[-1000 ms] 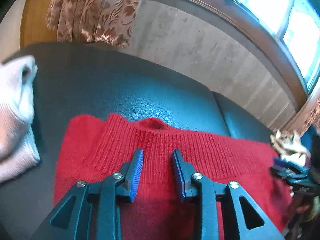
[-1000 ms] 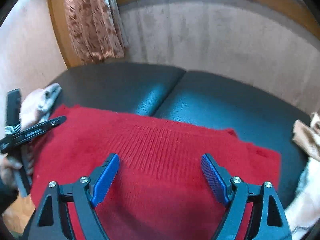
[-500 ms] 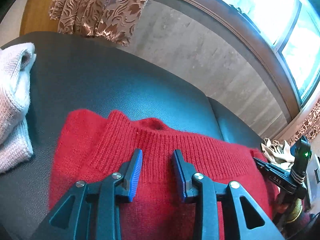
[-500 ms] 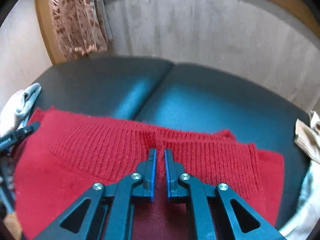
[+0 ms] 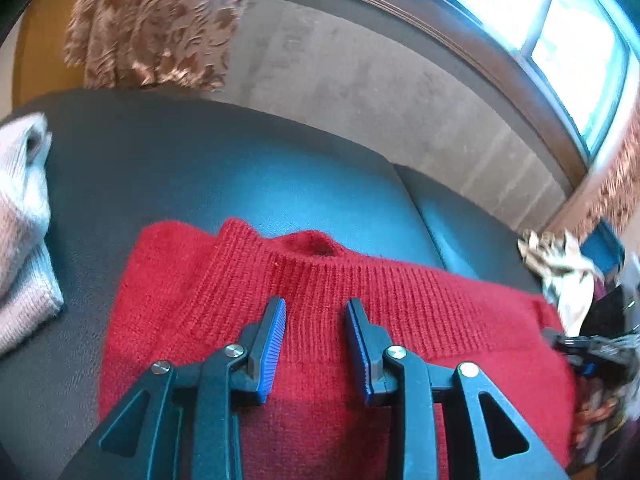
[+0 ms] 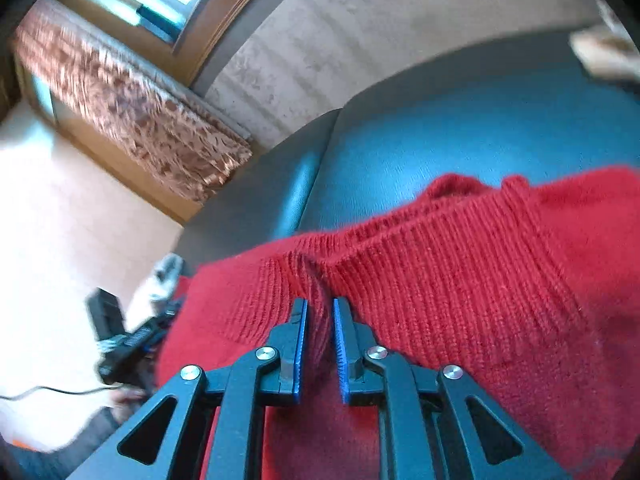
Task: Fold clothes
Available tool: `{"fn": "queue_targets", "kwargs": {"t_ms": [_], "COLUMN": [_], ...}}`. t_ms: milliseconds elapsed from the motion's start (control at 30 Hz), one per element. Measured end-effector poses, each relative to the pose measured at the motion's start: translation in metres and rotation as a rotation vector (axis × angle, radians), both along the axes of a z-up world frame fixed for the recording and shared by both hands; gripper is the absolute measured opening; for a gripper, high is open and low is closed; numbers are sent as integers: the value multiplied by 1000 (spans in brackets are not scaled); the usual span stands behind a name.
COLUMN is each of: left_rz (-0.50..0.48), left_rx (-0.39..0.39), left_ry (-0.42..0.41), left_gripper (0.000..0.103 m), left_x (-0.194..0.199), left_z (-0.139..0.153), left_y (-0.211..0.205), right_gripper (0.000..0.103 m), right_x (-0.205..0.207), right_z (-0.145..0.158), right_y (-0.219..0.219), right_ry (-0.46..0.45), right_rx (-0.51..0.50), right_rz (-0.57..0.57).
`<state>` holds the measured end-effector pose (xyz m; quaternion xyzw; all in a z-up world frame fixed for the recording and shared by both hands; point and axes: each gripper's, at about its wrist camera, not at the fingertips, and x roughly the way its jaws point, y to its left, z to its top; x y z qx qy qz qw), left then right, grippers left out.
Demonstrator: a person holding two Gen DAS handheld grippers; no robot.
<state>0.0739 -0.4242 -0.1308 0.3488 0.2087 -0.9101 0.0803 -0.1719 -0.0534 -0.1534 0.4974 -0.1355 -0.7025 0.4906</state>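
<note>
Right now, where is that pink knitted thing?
In the left camera's view, the pink knit lies at the far left on the dark cushion, beside the red sweater.

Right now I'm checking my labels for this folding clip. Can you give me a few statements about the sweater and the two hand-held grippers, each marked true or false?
1. The right hand-held gripper pinches the red sweater. True.
2. The left hand-held gripper is clamped shut. False: its jaws stand apart over the sweater's ribbed band.
3. The sweater lies on a dark cushion. True.
4. The sweater is blue. False: it is red.
</note>
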Motion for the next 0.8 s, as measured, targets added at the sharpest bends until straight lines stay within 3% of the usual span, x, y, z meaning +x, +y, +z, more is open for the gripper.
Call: {"fn": "queue_targets", "kwargs": {"t_ms": [67,133,200,333,400,533,800], "left_rz": [-19,-2,28,-71,-144,-269,-518], "left_rx": [-22,-35,-82,-100,-116,-151,-220], "left_ry": [-41,-83,-92,13,11,-18,-76], "left_gripper": [31,32,34,35,35,35,35], "left_x": [-6,-11,-13,-17,-26,-43,-77], "left_z": [5,13,26,54,54,48,36], "left_y": [-1,-1,12,68,95,139,229], "right_gripper": [34,75,89,89,89,89,89], "right_x": [8,16,20,33,45,58,43], "right_z": [13,30,45,41,30,11,2], "right_y": [19,53,92,159,173,176,158], "right_ry": [-37,-15,30,8,-14,-10,-10], "right_rx": [-3,-44,-80,-80,-61,2,-65], "right_rz": [29,33,28,24,53,106,187]}}
